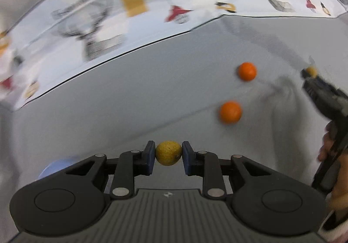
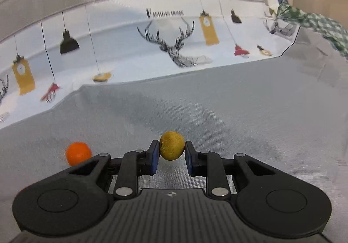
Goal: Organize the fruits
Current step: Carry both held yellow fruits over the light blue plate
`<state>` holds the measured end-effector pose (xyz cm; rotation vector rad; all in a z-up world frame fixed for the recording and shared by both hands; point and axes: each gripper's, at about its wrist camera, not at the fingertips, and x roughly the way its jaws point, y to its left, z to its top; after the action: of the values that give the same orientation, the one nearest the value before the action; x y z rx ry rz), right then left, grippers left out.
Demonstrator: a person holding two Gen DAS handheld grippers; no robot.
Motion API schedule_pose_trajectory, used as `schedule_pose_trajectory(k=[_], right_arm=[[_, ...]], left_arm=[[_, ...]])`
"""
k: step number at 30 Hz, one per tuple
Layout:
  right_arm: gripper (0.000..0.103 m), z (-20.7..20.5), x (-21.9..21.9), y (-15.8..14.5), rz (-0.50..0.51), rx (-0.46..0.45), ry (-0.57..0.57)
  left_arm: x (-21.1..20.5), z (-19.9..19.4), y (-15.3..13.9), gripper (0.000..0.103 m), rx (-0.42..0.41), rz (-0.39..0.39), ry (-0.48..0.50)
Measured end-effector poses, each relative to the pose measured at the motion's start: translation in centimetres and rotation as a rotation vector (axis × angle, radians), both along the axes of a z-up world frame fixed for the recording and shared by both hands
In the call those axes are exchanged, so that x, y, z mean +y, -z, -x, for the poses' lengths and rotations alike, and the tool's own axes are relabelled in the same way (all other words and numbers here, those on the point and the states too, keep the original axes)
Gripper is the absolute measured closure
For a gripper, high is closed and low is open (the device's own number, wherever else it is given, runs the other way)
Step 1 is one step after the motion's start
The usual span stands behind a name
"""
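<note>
My left gripper (image 1: pixel 168 153) is shut on a yellow-brown fruit (image 1: pixel 168 153), held above the grey cloth. Two orange fruits lie on the cloth ahead to the right, one nearer (image 1: pixel 230 112) and one farther (image 1: pixel 247 71). My right gripper (image 2: pixel 171 151) is shut on another yellow-brown fruit (image 2: pixel 172 145). It also shows in the left wrist view (image 1: pixel 310 72) at the far right, gripping its fruit (image 1: pixel 312 70). One orange fruit (image 2: pixel 78 153) lies on the cloth left of the right gripper.
A grey cloth (image 2: pixel 239 101) covers the surface. A white printed sheet with deer and lamps (image 2: pixel 174 47) lies behind it. A green checked cloth (image 2: pixel 315 23) is at the far right. A blue round object (image 1: pixel 57 168) peeks out behind the left gripper's left side.
</note>
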<state>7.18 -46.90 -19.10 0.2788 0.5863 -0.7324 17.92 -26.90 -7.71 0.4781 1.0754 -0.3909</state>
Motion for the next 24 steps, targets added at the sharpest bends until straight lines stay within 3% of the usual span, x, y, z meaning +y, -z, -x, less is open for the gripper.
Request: schedule_pose_trajectory(k=[3, 7, 12, 18, 24], right_arm=[[0.077, 2.4, 2.7, -2.9, 0.035, -0.042, -0.020], [0.077, 7.8, 7.5, -7.2, -0.019, -0.108, -0.111], [0.077, 12.7, 14.4, -11.3, -0.072, -0.109, -0.324], [0.077, 15.7, 21.7, -15.3, -0.177, -0.102, -0.548], [0.077, 18.0, 28.8, -18.3, -0.090, -0.087, -0.724]], left_arm=[[3.9, 2.6, -2.1, 0.074, -0.048, -0.026, -0.042], [8.7, 5.6, -4.0, 0.074, -0.031, -0.010, -0.106], [14.1, 9.9, -6.8, 0.074, -0.052, 0.030, -0.153], [19.9, 14.8, -8.8, 0.074, -0.059, 0.070, -0.229], [24.6, 19.3, -9.6, 0.074, -0.101, 0.127, -0.305]])
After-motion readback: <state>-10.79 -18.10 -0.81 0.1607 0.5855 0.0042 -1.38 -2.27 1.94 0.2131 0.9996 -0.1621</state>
